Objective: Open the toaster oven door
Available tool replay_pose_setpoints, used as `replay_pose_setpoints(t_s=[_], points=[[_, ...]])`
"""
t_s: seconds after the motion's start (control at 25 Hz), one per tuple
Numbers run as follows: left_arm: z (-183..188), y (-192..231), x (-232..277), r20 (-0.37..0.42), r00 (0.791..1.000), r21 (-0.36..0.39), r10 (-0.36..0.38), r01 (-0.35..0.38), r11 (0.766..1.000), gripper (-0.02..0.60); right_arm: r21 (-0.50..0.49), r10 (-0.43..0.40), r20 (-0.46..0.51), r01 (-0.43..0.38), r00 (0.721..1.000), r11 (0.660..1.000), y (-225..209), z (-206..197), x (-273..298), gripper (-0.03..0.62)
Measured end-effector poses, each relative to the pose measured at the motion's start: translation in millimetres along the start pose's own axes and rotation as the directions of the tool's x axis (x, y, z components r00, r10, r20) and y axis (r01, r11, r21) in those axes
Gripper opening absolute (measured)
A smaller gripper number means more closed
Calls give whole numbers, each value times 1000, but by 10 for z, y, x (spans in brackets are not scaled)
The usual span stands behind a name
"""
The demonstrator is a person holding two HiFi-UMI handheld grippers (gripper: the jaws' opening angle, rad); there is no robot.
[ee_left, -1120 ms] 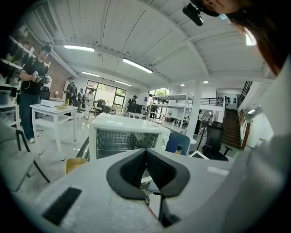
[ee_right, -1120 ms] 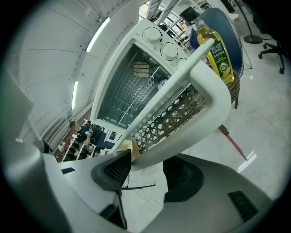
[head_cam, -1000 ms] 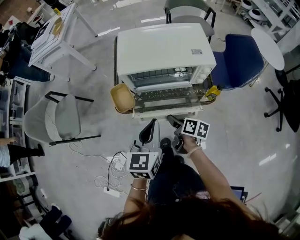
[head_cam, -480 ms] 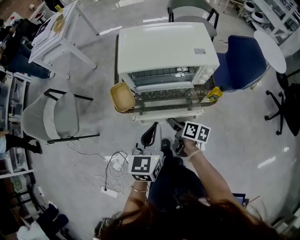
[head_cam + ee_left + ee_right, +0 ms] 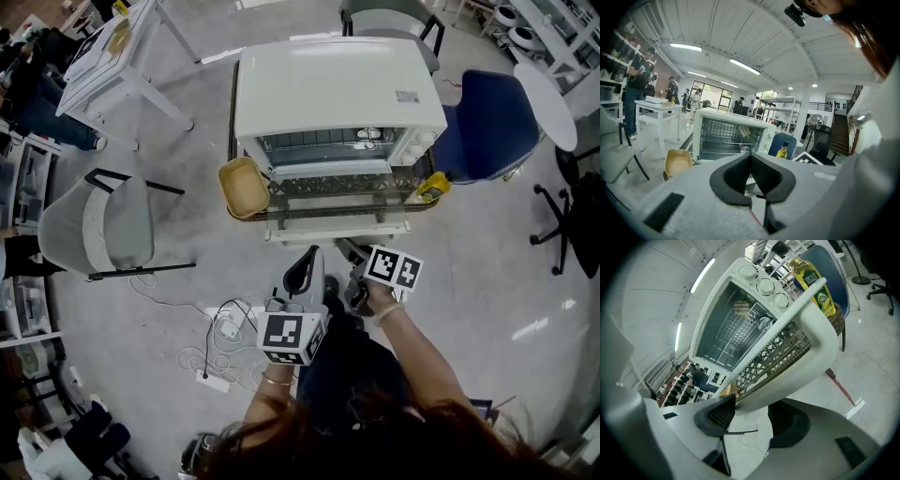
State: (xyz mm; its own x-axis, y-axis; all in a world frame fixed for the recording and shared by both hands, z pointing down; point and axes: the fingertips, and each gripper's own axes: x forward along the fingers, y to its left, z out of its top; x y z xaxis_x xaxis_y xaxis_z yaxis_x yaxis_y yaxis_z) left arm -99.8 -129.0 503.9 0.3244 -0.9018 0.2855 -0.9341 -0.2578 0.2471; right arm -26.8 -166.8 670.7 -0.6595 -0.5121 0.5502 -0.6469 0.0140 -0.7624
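Hardly anything shifts from a second ago: both grippers hang in about the same spot, the toaster oven (image 5: 337, 94) drifts slightly up the head view, and its door (image 5: 328, 200) lies down as before. Nearest us, the left gripper (image 5: 750, 158) is held over the floor, short of the oven, with its jaws pressed together and nothing in them. Just beside it on our right, the right gripper (image 5: 752, 417) sits a bit further forward. Its jaws are spread and empty, and the door's white front edge crosses its view just past the tips; we can't tell if anything touches. White cables (image 5: 220, 342) loop on the floor left of the left gripper. Next out is the door, dropped open and roughly flat, with wicker lattice showing through the glass. It hangs off the front of the oven, which sits on a wicker stand (image 5: 411, 180). We see the open cavity with a wire rack inside, and three knobs (image 5: 765, 286) down the oven's right side. A tan tub (image 5: 244, 186) sits at the oven's left front corner, touching the stand, and a yellow bottle (image 5: 427, 187) at the right front corner. Further out, a blue chair (image 5: 483, 122) stands right of the oven, a grey chair (image 5: 94, 230) well off to the left, and a white table (image 5: 112, 56) at far left.
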Motion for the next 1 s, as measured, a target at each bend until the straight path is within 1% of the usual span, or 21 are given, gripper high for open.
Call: replay_pose_setpoints(t_s=[0.48, 1.0], points=[[-261, 73, -22, 2, 1000, -14, 17, -17, 1000, 14, -7, 4, 1, -4, 1000, 1000, -161, -110, 78, 206], [-564, 119, -22, -2, 1000, -15, 22, -22, 1000, 14, -39, 18, 34, -17, 999, 999, -282, -179, 137, 207]])
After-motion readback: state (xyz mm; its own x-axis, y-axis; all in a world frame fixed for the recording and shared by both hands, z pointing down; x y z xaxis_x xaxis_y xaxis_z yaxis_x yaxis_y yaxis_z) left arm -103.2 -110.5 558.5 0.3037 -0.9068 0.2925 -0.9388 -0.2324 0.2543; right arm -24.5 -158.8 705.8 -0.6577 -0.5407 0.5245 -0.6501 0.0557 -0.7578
